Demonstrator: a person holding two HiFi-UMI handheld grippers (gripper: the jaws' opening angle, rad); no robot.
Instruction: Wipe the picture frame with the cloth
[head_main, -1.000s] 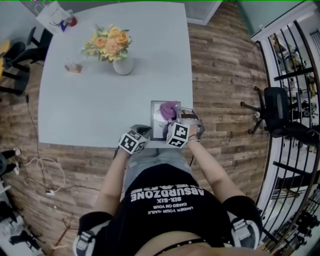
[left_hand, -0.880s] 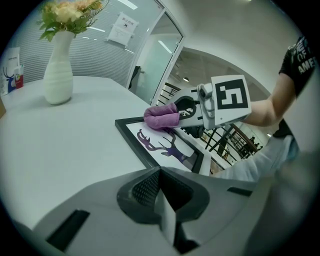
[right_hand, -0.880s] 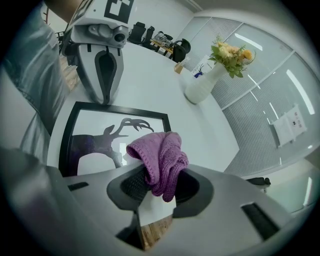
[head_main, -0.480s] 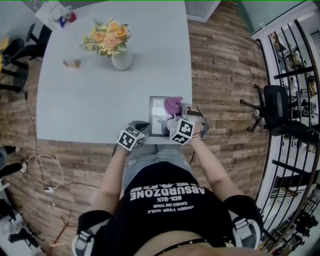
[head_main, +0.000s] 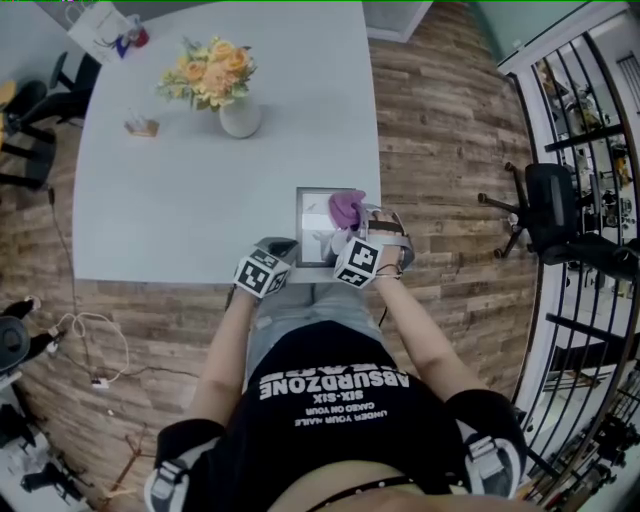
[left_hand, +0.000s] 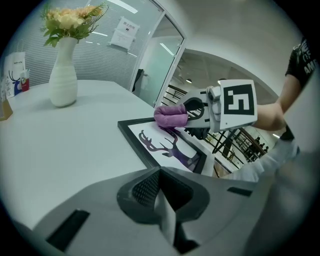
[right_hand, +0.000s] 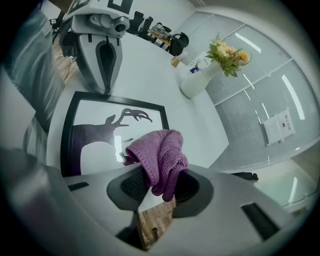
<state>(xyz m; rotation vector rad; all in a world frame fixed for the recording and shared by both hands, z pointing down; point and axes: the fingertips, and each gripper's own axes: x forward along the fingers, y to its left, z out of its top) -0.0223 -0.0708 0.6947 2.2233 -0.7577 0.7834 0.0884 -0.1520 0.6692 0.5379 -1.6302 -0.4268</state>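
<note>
Bright, even indoor light fills all views; the white ceramic vase of orange flowers (head_main: 241, 118) casts only a faint, soft shadow on the pale grey counter (head_main: 180, 210). Behind the vase, white strip-light streaks (right_hand: 246, 42) glare. Every view bulges fisheye-style and darkens at the corners. The purple knitted cloth (right_hand: 161, 152) is sharp, while the grey tongs of the right gripper (right_hand: 152, 192) blur.

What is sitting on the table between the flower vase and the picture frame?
Nothing. The stretch of table between the vase and the picture frame is bare; the head view and the left gripper view both show it.
</note>
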